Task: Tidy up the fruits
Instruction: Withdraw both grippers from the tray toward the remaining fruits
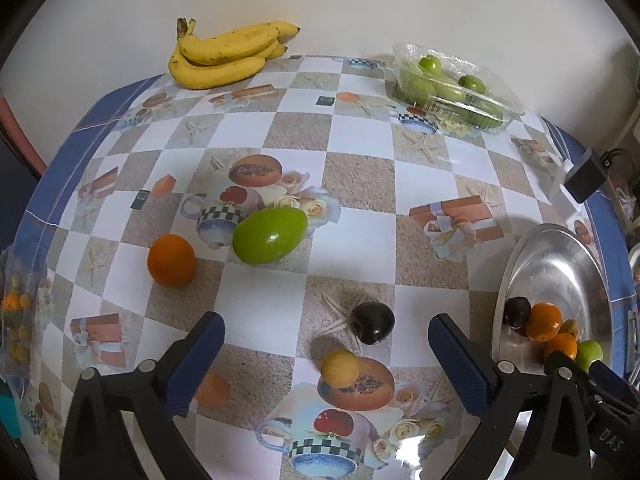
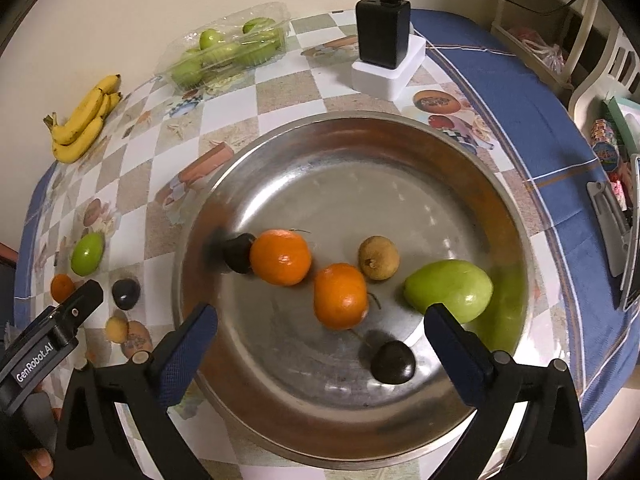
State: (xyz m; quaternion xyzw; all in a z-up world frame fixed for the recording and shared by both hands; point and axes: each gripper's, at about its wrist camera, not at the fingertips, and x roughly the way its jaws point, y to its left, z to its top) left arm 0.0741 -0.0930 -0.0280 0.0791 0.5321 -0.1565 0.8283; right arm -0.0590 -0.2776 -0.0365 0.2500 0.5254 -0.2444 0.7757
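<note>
A steel bowl [image 2: 400, 152] holds two oranges [image 2: 280, 257], a green fruit [image 2: 450, 290], a small brown fruit [image 2: 378, 258] and two dark fruits [image 2: 392, 362]. My right gripper [image 2: 320, 340] is open and empty, hovering over the bowl. My left gripper [image 1: 326, 354] is open and empty above the table, over a small yellow fruit [image 1: 340, 367] and a dark fruit [image 1: 372, 323]. An orange [image 1: 172, 261] and a green fruit [image 1: 270, 236] lie farther out on the table. The bowl [image 1: 560, 264] shows at the right of the left wrist view.
A bunch of bananas [image 1: 224, 54] lies at the far edge by the wall. A clear plastic tray of green fruits [image 1: 452, 88] sits at the back. A black charger on a white block [image 2: 386, 56] stands behind the bowl. A bag of small fruits [image 1: 16, 320] sits at the left edge.
</note>
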